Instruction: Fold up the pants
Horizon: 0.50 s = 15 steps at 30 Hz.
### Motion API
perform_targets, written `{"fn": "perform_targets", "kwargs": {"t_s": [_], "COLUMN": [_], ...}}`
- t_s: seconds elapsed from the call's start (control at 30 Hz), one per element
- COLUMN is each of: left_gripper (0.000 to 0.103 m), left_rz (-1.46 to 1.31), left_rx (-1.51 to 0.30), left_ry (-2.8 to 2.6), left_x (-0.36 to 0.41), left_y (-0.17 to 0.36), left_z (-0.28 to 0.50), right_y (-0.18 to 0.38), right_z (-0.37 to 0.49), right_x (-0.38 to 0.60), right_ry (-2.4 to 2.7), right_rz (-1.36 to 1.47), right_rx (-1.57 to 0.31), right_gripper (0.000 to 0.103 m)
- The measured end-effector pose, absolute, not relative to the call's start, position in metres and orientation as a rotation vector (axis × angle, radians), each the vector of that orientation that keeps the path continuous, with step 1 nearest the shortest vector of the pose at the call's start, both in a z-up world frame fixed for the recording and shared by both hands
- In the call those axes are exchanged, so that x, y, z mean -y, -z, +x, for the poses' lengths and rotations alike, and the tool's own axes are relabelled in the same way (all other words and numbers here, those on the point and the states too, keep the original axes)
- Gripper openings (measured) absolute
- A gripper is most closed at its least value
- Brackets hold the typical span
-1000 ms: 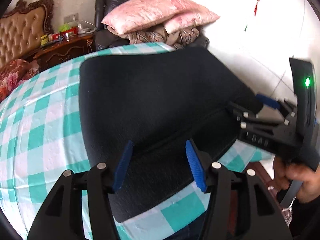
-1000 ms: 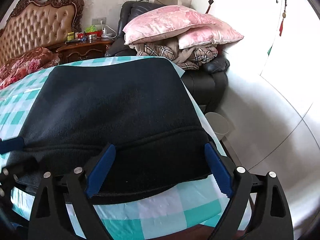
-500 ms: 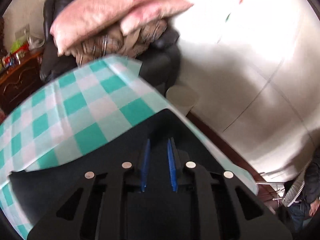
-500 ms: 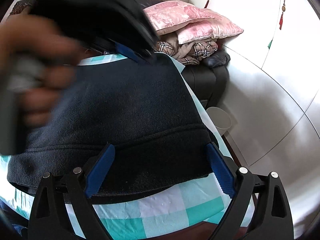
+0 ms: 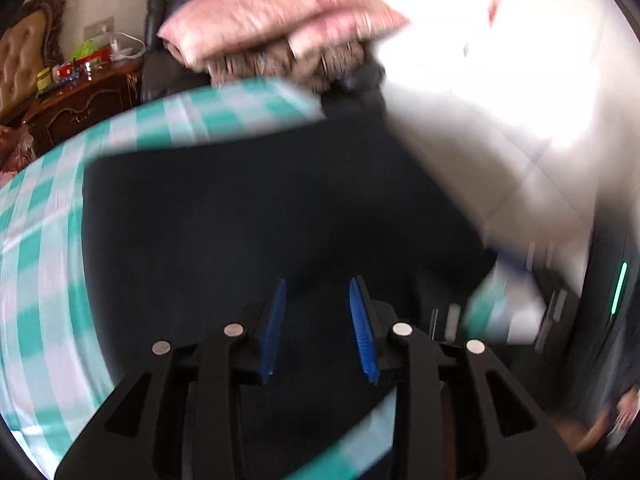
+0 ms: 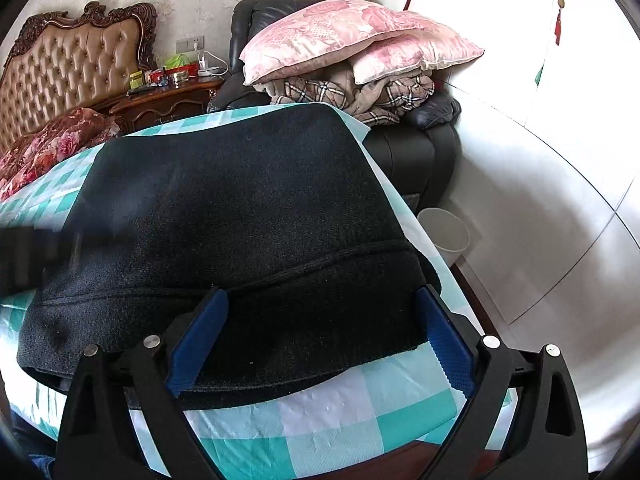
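Observation:
The dark navy pants (image 6: 240, 216) lie folded flat on the teal-and-white checked tablecloth (image 6: 328, 436), waistband toward me. My right gripper (image 6: 320, 340) is open wide and empty, its blue pads on either side of the waistband's near edge. In the blurred left wrist view the pants (image 5: 240, 208) fill the middle. My left gripper (image 5: 318, 328) hovers over them with its blue pads partly apart and nothing between them. The right gripper's body (image 5: 612, 296) shows blurred at the far right of that view.
A black armchair (image 6: 416, 148) piled with pink pillows (image 6: 352, 36) and plaid bedding stands behind the table. A white bin (image 6: 444, 232) sits on the floor to the right. A wooden nightstand (image 6: 168, 100) and tufted headboard (image 6: 68, 68) are at the back left.
My left gripper swung back from the far side to the near side of the pants, and its pads went from nearly shut to partly apart. The right gripper stayed open at the waistband.

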<state>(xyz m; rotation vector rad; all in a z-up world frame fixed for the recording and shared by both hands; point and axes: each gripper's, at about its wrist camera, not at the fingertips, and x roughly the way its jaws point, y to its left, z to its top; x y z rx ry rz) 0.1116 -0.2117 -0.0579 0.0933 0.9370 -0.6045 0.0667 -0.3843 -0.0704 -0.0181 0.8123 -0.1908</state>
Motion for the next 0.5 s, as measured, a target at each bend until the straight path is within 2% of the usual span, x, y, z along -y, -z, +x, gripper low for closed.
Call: {"fn": "perform_targets", "kwargs": {"t_s": [0.1, 0.17, 0.2, 0.23, 0.3, 0.5], "left_gripper": [0.045, 0.06, 0.073, 0.078, 0.079, 0.092], "left_rz": [0.156, 0.127, 0.117, 0.093, 0.068, 0.075], "left_rx": [-0.859, -0.788, -0.771, -0.766, -0.796, -0.828], "left_ry": [0.57, 0.561, 0.55, 0.526, 0.507, 0.418], "left_x": [0.204, 0.187, 0.181, 0.17, 0.159, 0.142], "left_y": [0.054, 0.034, 0.029, 0.024, 0.027, 0.04], "left_z": [0.092, 0.083, 0.08, 0.076, 0.071, 0.06], "right_y": [0.069, 0.068, 0.068, 0.068, 0.067, 0.043], "right_z": [0.067, 0.067, 0.067, 0.069, 0.07, 0.06], "right_x": [0.382, 0.382, 0.382, 0.382, 0.38, 0.365], "right_ry": [0.195, 0.2, 0.204, 0.209, 0.221, 0.248], "right_rz": [-0.028, -0.025, -0.028, -0.033, -0.042, -0.039], "right_rx": [-0.823, -0.828, -0.829, -0.829, -0.833, -0.797], "right_gripper": [0.093, 0.093, 0.093, 0.093, 0.092, 0.091]}}
